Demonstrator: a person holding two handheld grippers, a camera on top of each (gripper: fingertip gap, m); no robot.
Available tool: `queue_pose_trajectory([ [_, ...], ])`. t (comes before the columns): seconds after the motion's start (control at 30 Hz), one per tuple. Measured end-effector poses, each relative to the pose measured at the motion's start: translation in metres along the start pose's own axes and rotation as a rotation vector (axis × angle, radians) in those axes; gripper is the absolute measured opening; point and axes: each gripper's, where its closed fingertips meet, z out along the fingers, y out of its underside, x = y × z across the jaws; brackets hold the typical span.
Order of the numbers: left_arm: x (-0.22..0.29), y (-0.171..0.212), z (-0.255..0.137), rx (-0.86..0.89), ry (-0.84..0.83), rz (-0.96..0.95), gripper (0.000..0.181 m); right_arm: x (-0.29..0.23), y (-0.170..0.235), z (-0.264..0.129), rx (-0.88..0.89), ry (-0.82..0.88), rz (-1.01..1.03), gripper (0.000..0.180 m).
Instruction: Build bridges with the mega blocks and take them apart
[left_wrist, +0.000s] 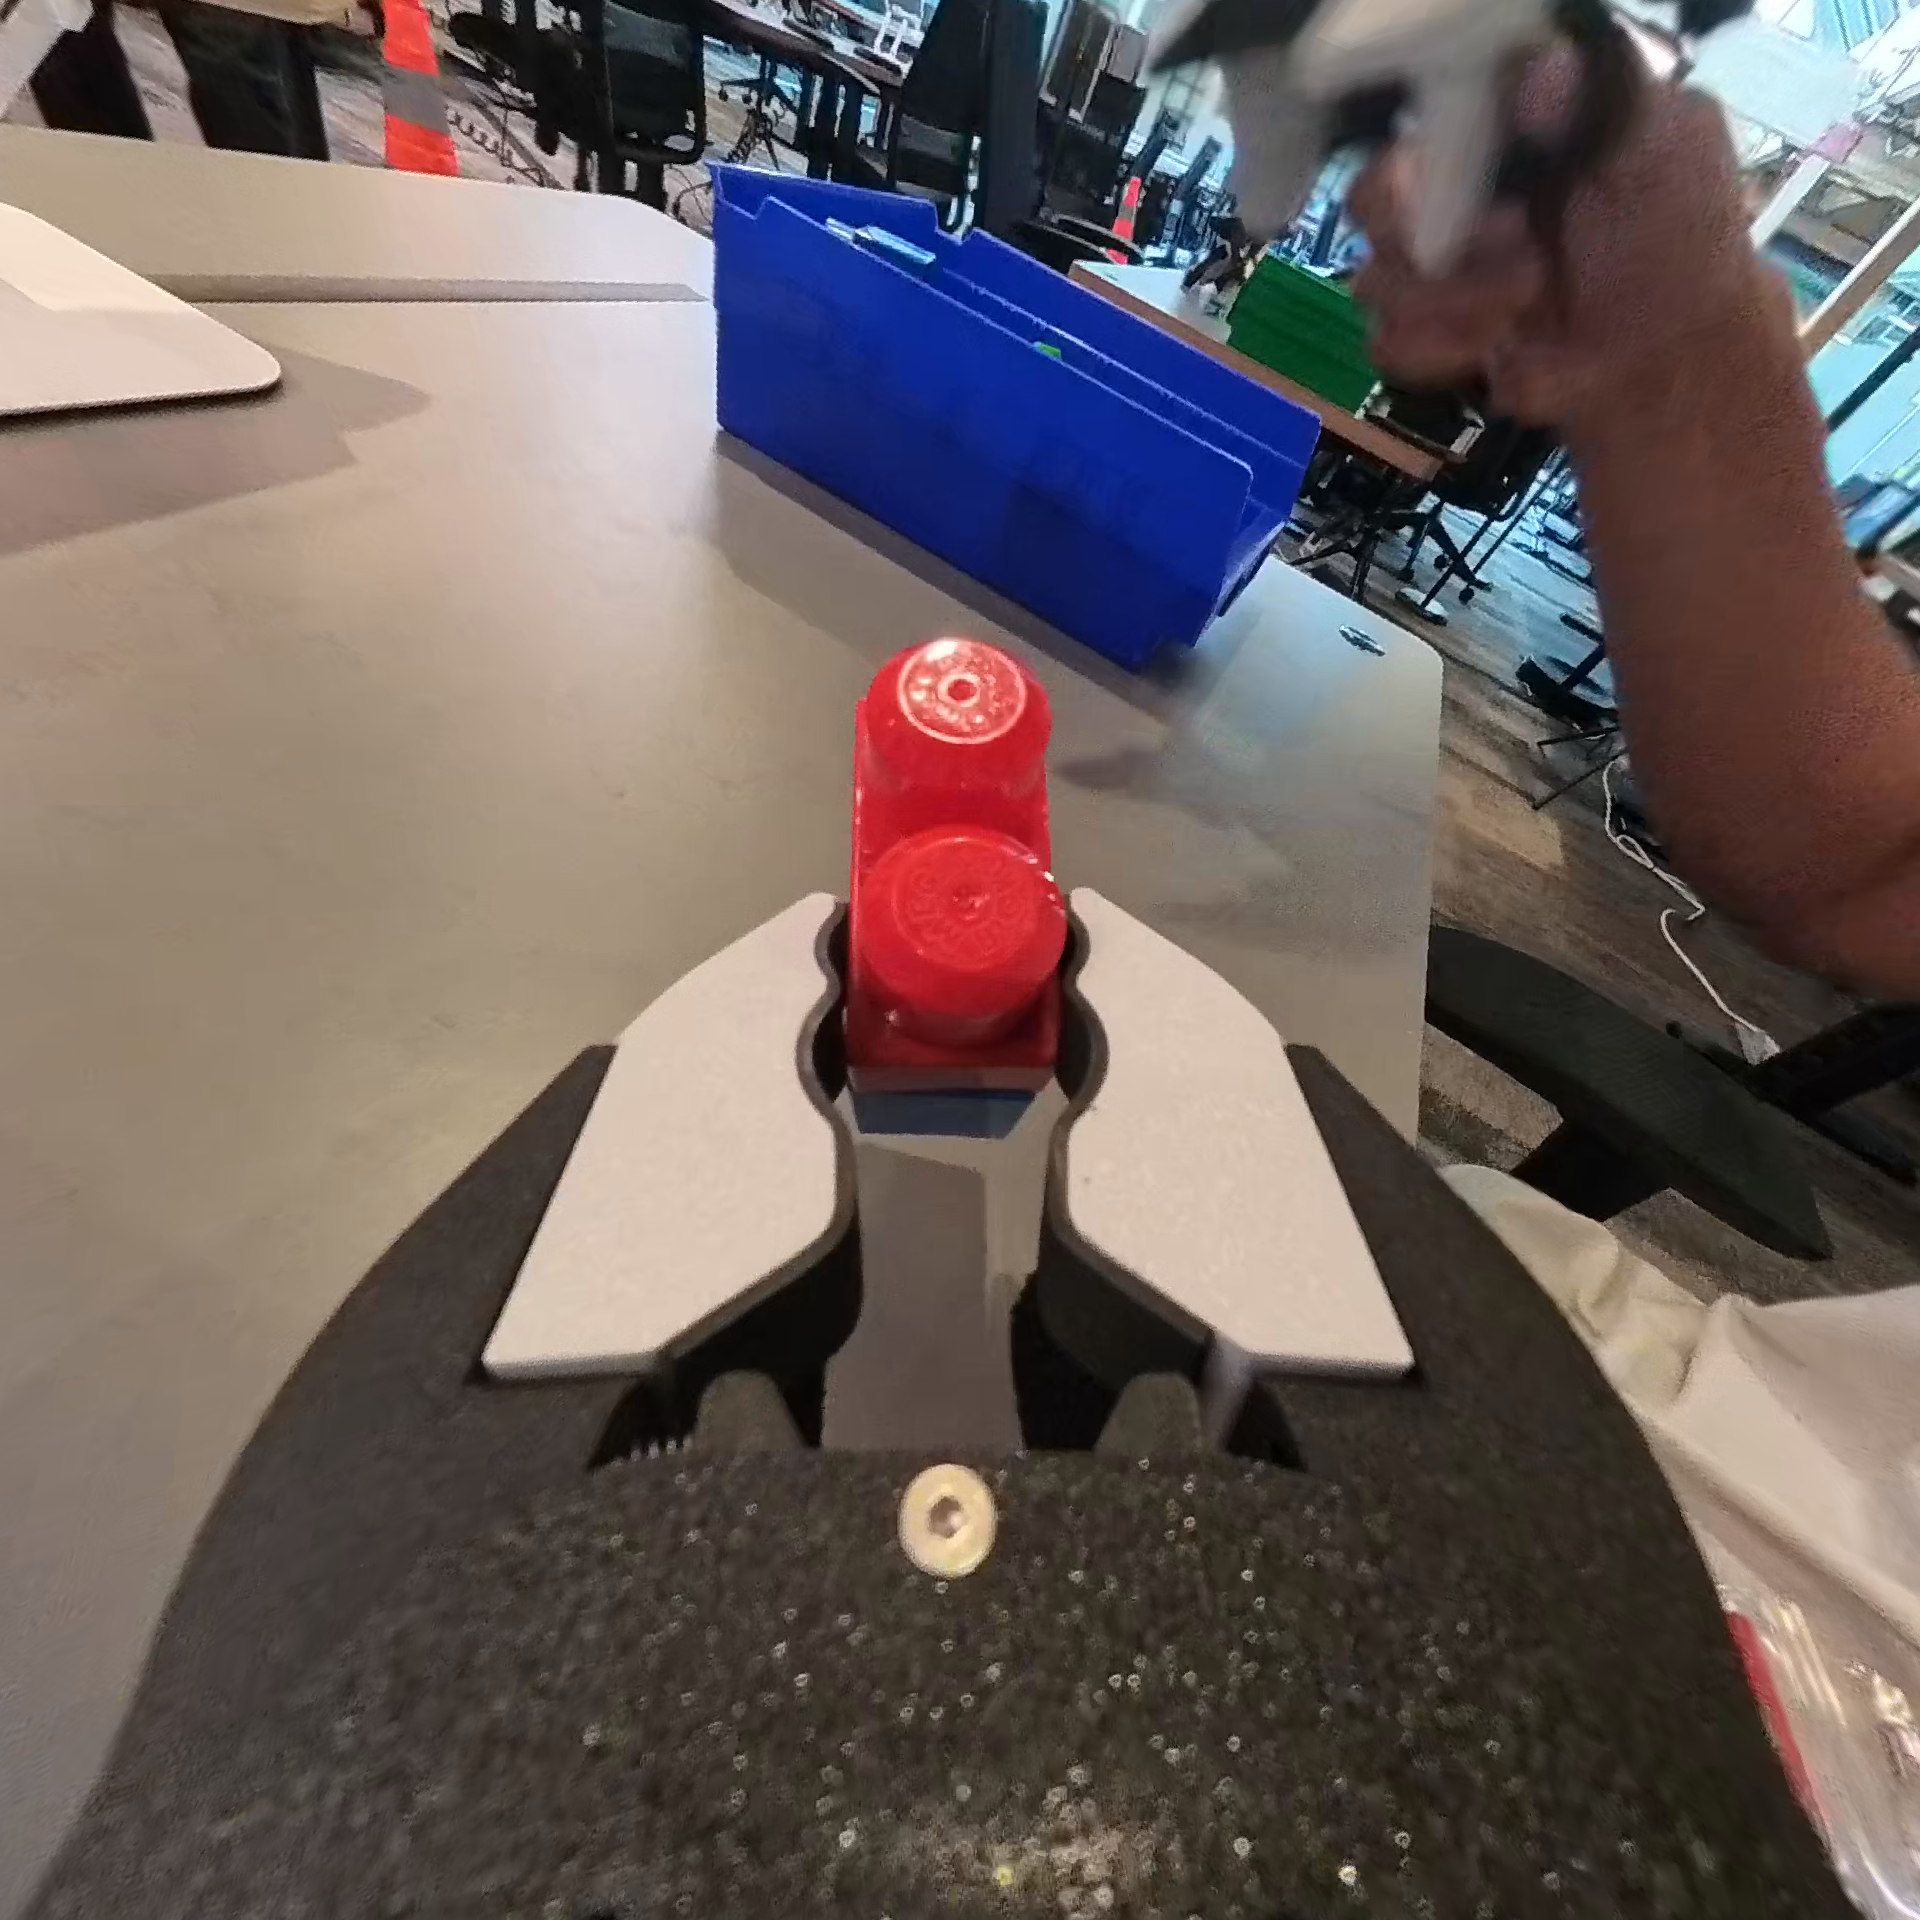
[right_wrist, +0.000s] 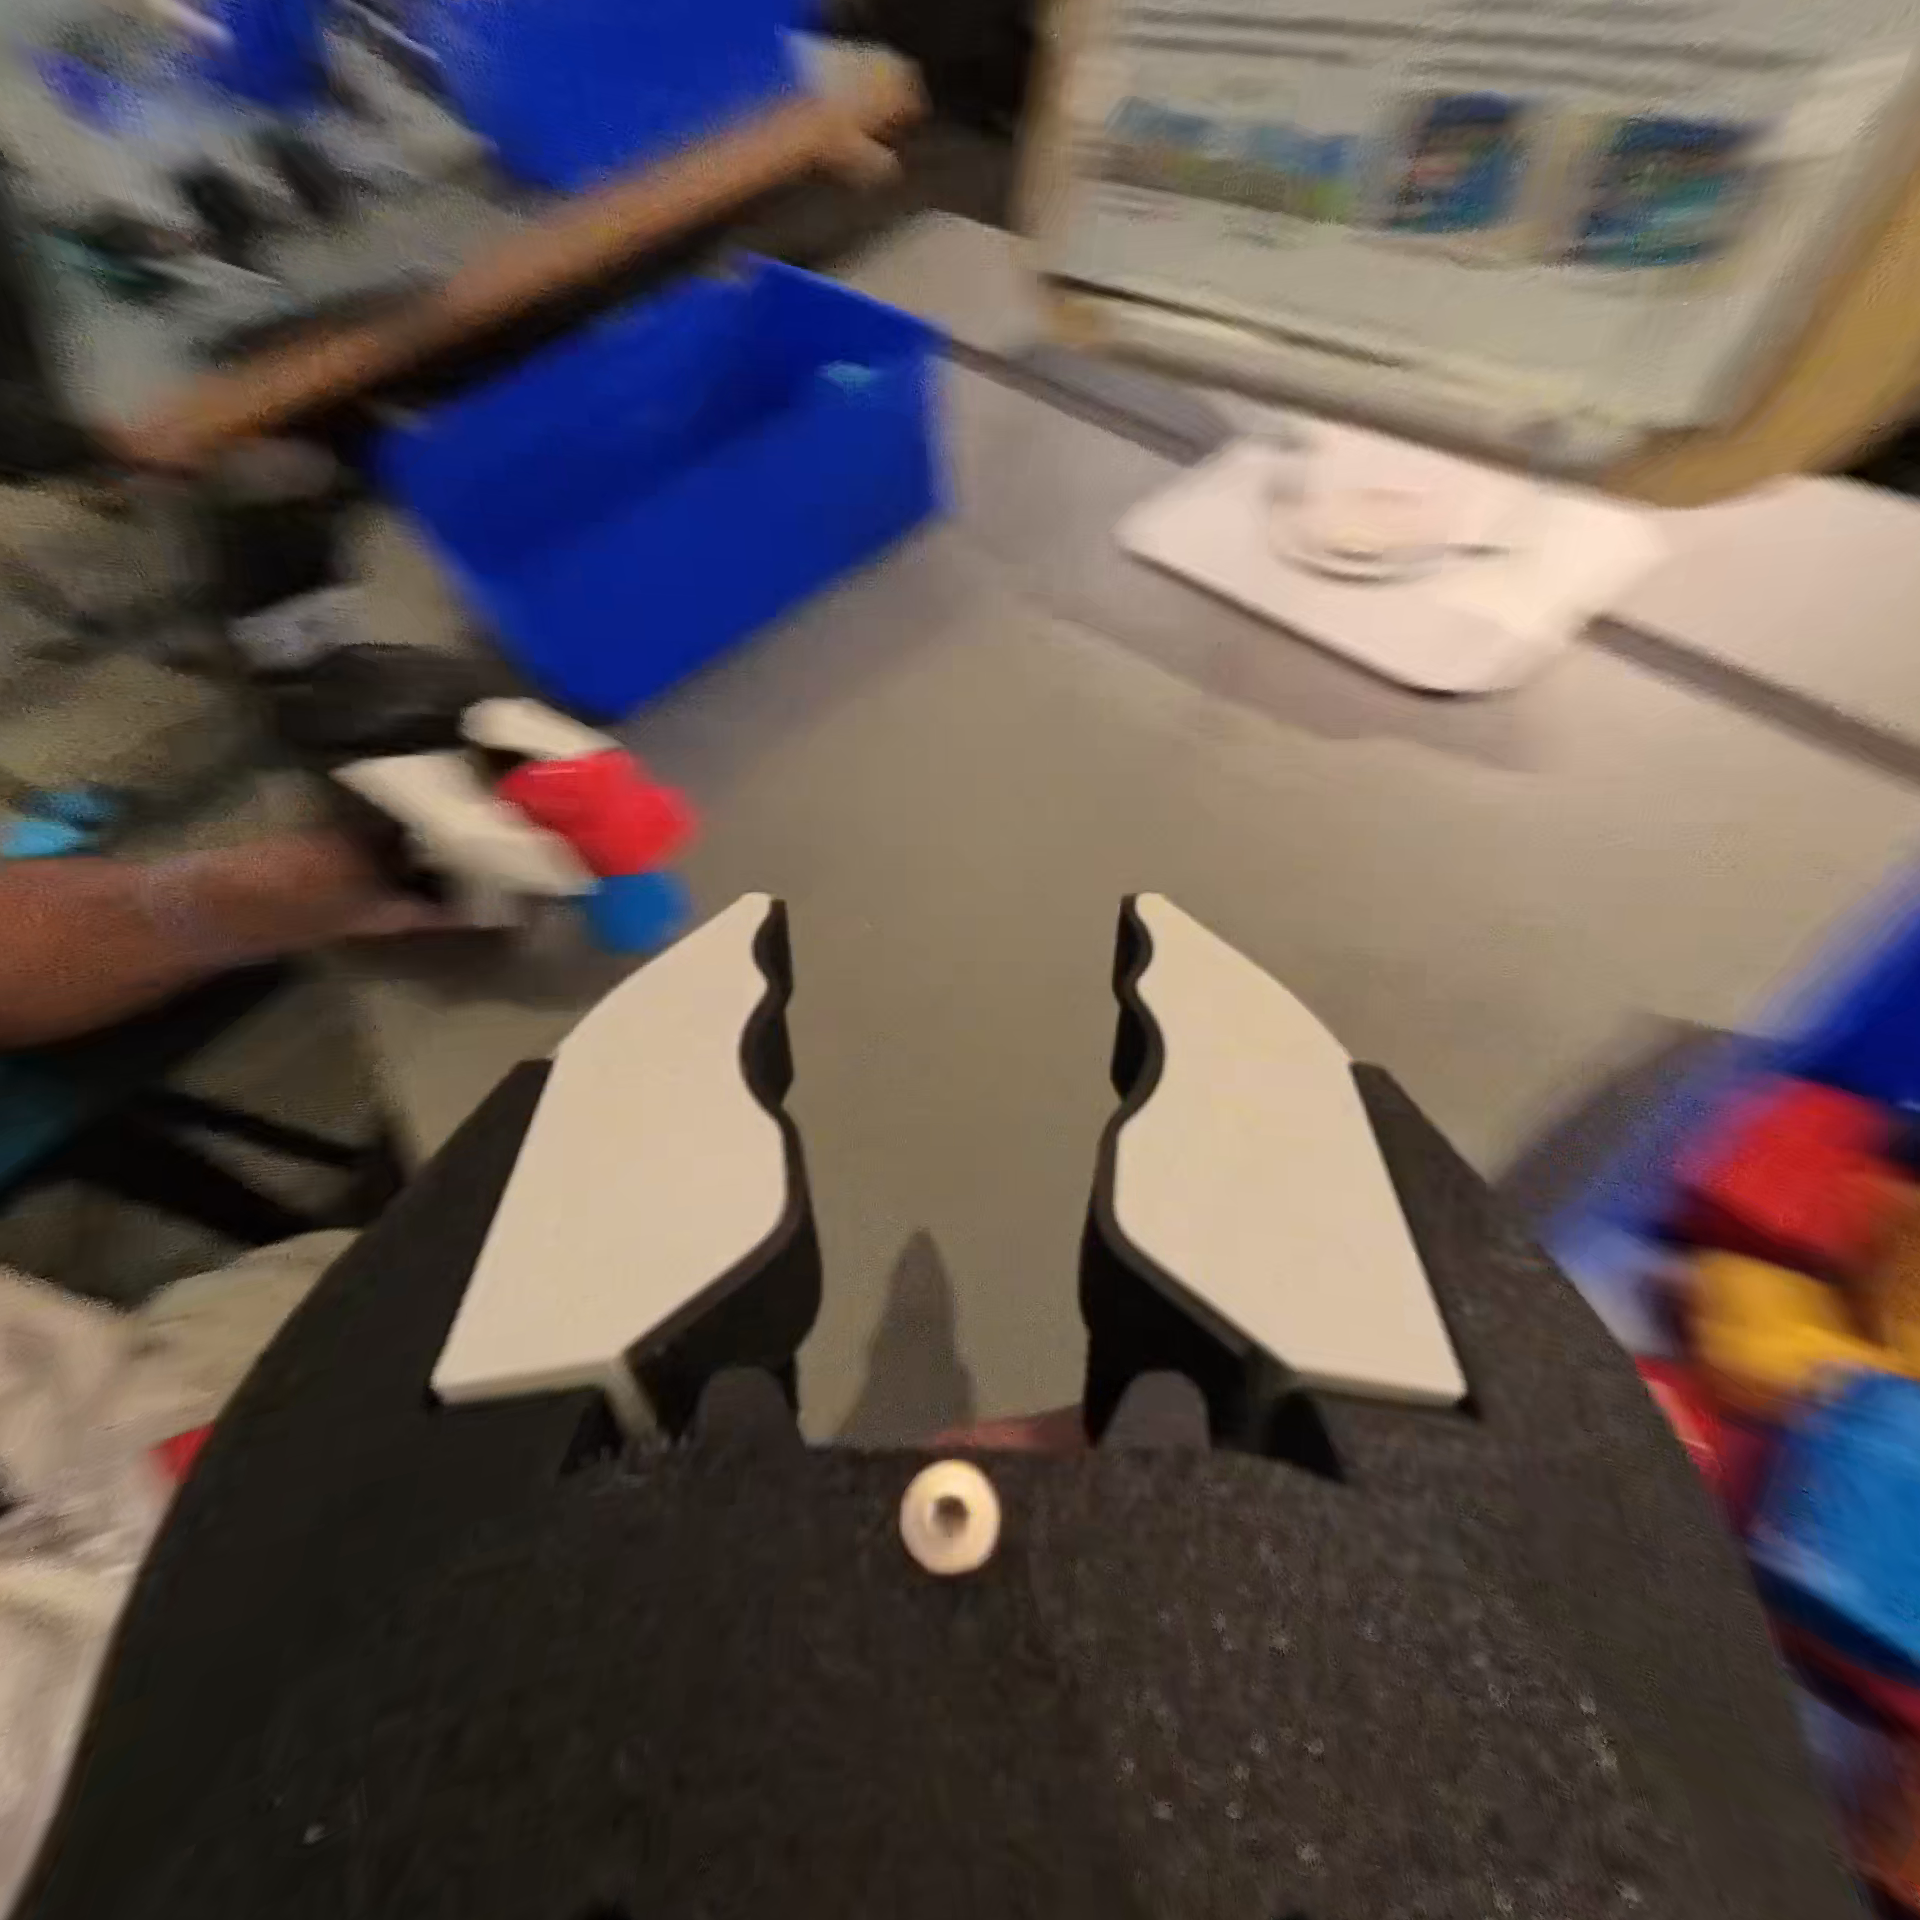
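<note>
Left wrist view: camera behind the left gripper, looking forward and down along its fingers, close above the desk, toward the blue bin. Right wrist view: camera behind the right gripper, higher over the desk, heavily blurred, facing the same bin from another side. Shared: desk, bin, white pad, and each other's gripper.

Your left gripper is clamped tight, fingers level and pointing forward. Your right gripper hangs raised with its jaws spread apart, your right hand gripping its handle.
</note>
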Motion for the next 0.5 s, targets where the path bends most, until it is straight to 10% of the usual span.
queue_pose_trajectory([
  [0.23, 0.010, 0.003, 0.003, -0.026, 0.045, 0.045, 0.036, -0.120, 0.103, 0.052, 0.098, -0.287, 0.036, 0.054],
  [0.5, 0.026, -0.050, 0.007, -0.018, 0.261, -0.041, 0.036, -0.109, 0.100, 0.077, 0.076, -0.256, -0.046, 0.057],
])
